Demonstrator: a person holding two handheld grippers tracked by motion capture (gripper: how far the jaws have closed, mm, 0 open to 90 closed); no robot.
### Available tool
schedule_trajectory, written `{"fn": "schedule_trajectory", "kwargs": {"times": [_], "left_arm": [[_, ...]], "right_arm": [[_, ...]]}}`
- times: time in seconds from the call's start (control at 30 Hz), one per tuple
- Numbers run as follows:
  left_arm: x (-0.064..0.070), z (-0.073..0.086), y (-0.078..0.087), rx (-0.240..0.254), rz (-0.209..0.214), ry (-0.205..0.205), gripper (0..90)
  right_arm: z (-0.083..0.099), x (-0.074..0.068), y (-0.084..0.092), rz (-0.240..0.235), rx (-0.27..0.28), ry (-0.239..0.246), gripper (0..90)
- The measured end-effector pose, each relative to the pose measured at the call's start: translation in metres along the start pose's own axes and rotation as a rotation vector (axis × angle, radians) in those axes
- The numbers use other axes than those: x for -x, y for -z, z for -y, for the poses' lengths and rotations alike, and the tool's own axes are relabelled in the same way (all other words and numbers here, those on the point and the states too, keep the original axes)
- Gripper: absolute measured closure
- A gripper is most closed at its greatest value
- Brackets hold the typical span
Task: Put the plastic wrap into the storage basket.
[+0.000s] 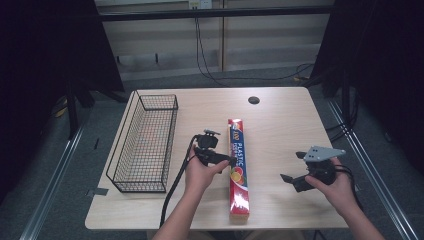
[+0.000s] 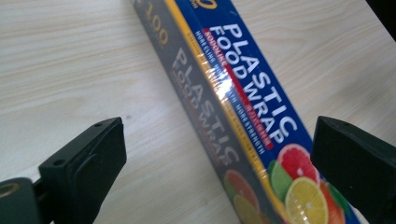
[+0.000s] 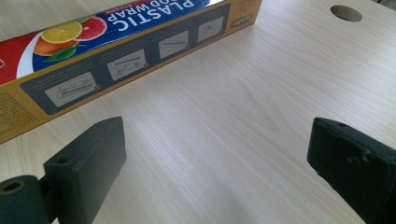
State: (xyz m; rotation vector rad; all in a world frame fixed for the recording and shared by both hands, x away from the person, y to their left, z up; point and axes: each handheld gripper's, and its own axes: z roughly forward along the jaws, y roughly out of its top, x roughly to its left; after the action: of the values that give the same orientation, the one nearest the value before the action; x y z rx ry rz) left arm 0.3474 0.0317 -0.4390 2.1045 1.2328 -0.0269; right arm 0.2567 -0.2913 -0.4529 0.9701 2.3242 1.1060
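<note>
- Pale wood-grain boards make up the table (image 1: 280,110) we work at, with grey floor and dark curtains around it.
- Nearest to us, our forearms come in from the bottom edge of the high view, each hand wrapped around a gripper.
- Our left gripper (image 1: 231,161) sits just at the left side of the plastic wrap box (image 1: 238,165), about halfway along its length; a black cable trails from it back toward us.
- In the left gripper view the jaws stand wide apart, with the box (image 2: 233,93) running diagonally between them. Neither pad presses on it, so we hold nothing there.
- Our right gripper (image 1: 289,181) hovers over bare table, well apart from the box on its right side, with its grey three-cornered plate (image 1: 320,152) on top.
- In the right gripper view its jaws are spread wide over empty wood, and the box (image 3: 116,51) lies beyond them, showing its side panel with printed diagrams.
- The box itself lies flat near the table's middle, its long axis running away from us, one end near the front edge.
- Farther left, a black wire basket (image 1: 145,145) stands on the table, well apart from the box.
- Near the far edge we see a round cable hole (image 1: 254,100) in the tabletop.
</note>
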Motion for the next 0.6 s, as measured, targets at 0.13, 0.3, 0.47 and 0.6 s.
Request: {"fn": "schedule_trajectory", "kwargs": {"times": [0.13, 0.3, 0.47, 0.6], "left_arm": [[0.005, -0.009, -0.003, -0.03, -0.009, -0.015, 2.9], [0.01, -0.018, -0.008, -0.054, -0.024, -0.007, 2.9], [0.012, -0.022, -0.017, -0.076, -0.039, 0.01, 2.9], [0.012, -0.024, -0.024, -0.088, -0.045, 0.029, 2.9]], "right_arm": [[0.0, -0.001, 0.0, 0.0, 0.003, -0.002, 4.6], [0.0, 0.0, 0.001, 0.009, 0.009, -0.007, 4.7], [-0.002, 0.001, 0.0, 0.01, 0.011, -0.006, 4.7], [-0.003, 0.0, -0.002, 0.007, 0.009, -0.001, 4.7]]}}
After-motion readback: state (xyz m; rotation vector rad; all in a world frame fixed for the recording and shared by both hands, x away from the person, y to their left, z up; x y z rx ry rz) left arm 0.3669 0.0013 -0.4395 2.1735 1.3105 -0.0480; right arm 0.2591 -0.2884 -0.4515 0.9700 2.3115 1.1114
